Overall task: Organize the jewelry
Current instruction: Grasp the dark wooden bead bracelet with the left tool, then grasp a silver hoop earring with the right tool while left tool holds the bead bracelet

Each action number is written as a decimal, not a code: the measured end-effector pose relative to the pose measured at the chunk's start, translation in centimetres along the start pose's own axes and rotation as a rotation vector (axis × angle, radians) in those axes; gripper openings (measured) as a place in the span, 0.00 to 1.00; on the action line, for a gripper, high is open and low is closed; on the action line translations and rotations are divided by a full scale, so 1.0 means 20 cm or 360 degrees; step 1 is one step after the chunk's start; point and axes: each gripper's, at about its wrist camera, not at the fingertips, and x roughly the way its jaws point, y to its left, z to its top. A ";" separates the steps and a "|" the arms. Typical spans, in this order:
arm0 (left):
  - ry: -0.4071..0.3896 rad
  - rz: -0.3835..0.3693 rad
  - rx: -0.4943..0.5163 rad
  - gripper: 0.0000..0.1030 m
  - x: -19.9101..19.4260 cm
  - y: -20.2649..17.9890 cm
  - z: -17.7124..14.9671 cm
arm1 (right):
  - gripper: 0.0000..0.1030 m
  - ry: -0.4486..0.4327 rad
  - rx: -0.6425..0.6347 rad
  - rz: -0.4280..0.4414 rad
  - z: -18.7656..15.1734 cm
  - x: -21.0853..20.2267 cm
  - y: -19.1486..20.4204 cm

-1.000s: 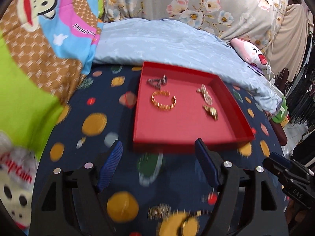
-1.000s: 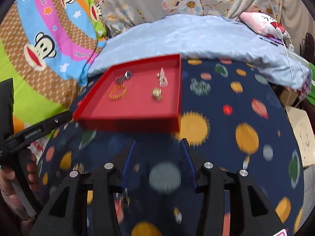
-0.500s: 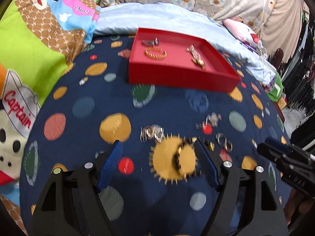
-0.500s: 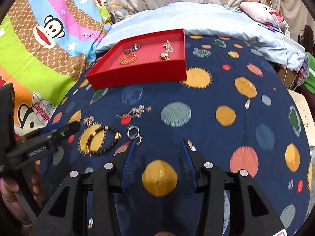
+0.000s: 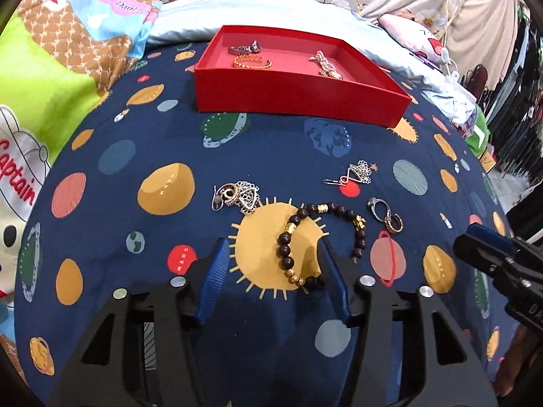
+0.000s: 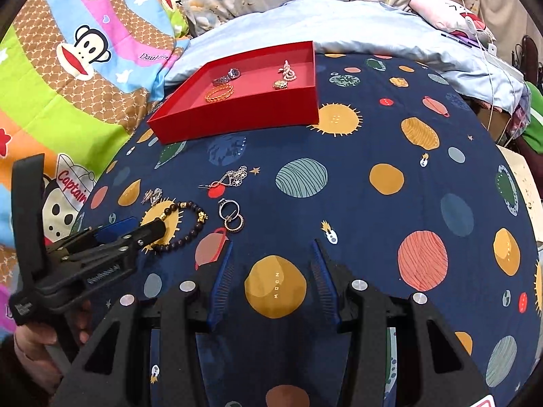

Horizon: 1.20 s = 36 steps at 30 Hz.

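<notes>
A dark bead bracelet (image 5: 288, 240) with gold beads lies on the planet-print bedspread (image 5: 135, 156). My left gripper (image 5: 271, 257) hangs low over it with its jaws closing. The bracelet's near arc lies between the blue pads, and neither pad presses on it. In the right wrist view the left gripper (image 6: 135, 234) reaches over the same bracelet (image 6: 190, 227). My right gripper (image 6: 273, 264) stands open over bare cloth with nothing between its fingers. The red tray (image 5: 298, 98) further back holds a gold bangle (image 5: 253, 62) and other pieces.
Loose on the cloth are a silver filigree cluster (image 5: 241, 195), a flower earring (image 5: 356, 174) and linked rings (image 5: 387, 213). A cartoon monkey blanket (image 6: 68, 68) lies at the left and a pale blue quilt (image 6: 322, 23) behind the tray. A hand (image 6: 30, 342) holds the left gripper.
Both grippers have drawn back from the red tray toward the loose jewelry. The left one has sunk over the bead bracelet and its jaws have narrowed. The right has held still lately.
</notes>
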 end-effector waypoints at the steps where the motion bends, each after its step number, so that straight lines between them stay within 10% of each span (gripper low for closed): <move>1: -0.0002 0.0005 0.0015 0.47 0.00 -0.01 0.00 | 0.44 -0.0001 -0.0001 -0.0003 0.00 0.00 0.00; 14: -0.0045 0.0076 0.0165 0.08 0.03 -0.11 -0.01 | 0.44 0.0015 0.0025 0.0004 0.00 0.03 -0.02; 36: -0.0061 0.0003 -0.0046 0.07 -0.29 0.27 -0.06 | 0.44 0.0029 -0.0156 0.0209 0.08 0.13 0.34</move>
